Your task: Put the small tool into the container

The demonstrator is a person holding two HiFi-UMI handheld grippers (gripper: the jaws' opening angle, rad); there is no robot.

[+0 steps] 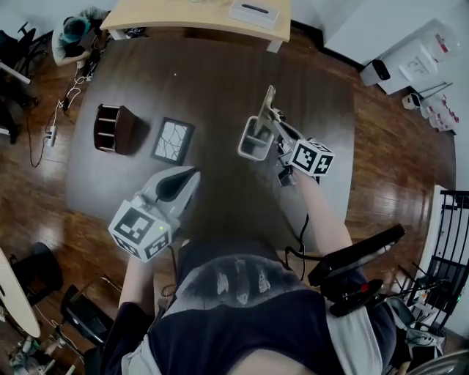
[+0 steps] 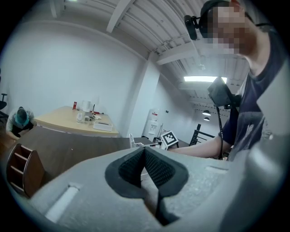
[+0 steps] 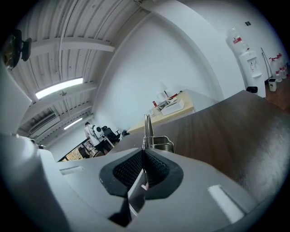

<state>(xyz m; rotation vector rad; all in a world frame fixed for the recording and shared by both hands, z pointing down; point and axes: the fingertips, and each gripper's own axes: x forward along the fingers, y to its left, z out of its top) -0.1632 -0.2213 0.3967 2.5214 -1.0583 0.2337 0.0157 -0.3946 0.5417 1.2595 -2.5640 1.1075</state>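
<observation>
My right gripper (image 1: 275, 121) is shut on a thin flat metal tool (image 1: 269, 102) that sticks out past the jaws, tilted up over the far rim of a white mesh container (image 1: 254, 139). In the right gripper view the tool (image 3: 147, 129) rises from the closed right gripper (image 3: 144, 156), with the container's rim (image 3: 162, 144) just beyond. My left gripper (image 1: 187, 173) hovers over the table's near left, shut, with nothing between its pads (image 2: 156, 170).
A brown wooden organiser (image 1: 113, 128) and a framed patterned tile (image 1: 172, 139) sit left of the container on the dark table (image 1: 212, 80). A beige desk (image 1: 198, 18) with a white box stands behind. A person crouches on the floor at far left (image 1: 73, 33).
</observation>
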